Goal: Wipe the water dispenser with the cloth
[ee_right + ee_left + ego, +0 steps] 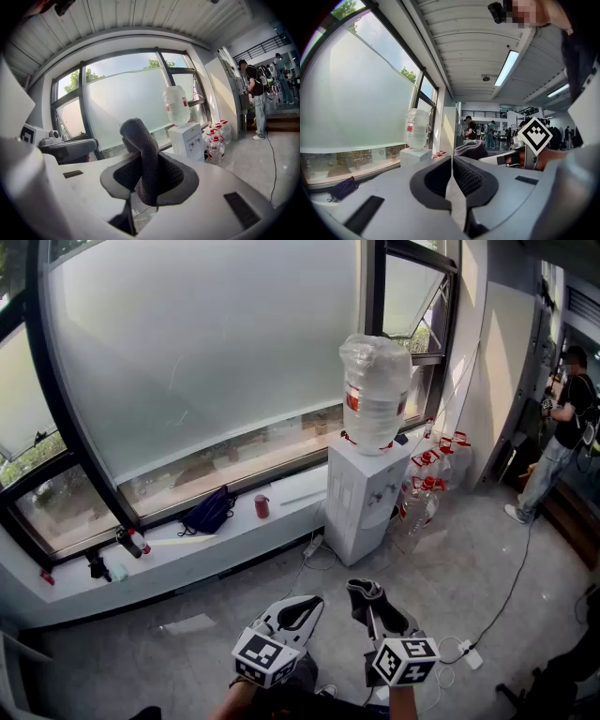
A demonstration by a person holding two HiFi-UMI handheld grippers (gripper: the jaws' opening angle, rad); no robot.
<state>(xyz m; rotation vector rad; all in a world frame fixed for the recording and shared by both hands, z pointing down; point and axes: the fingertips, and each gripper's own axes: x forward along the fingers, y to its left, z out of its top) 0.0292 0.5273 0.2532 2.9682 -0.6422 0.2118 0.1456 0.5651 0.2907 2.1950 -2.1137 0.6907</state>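
The white water dispenser point(364, 500) stands against the window ledge with a large clear bottle point(375, 395) on top; it also shows in the left gripper view point(414, 156) and the right gripper view point(187, 139). My right gripper point(367, 602) is shut on a dark grey cloth point(141, 154), which sticks up between its jaws; the cloth point(366, 593) also shows in the head view. My left gripper point(298, 611) is shut with nothing in it. Both hang low over the floor, well short of the dispenser.
Several spare water bottles point(427, 486) with red caps stand right of the dispenser. On the ledge lie a dark bag point(208, 513), a red cup point(262, 506) and small bottles point(131, 541). A cable and power strip point(467, 653) run over the floor. A person point(558, 442) stands far right.
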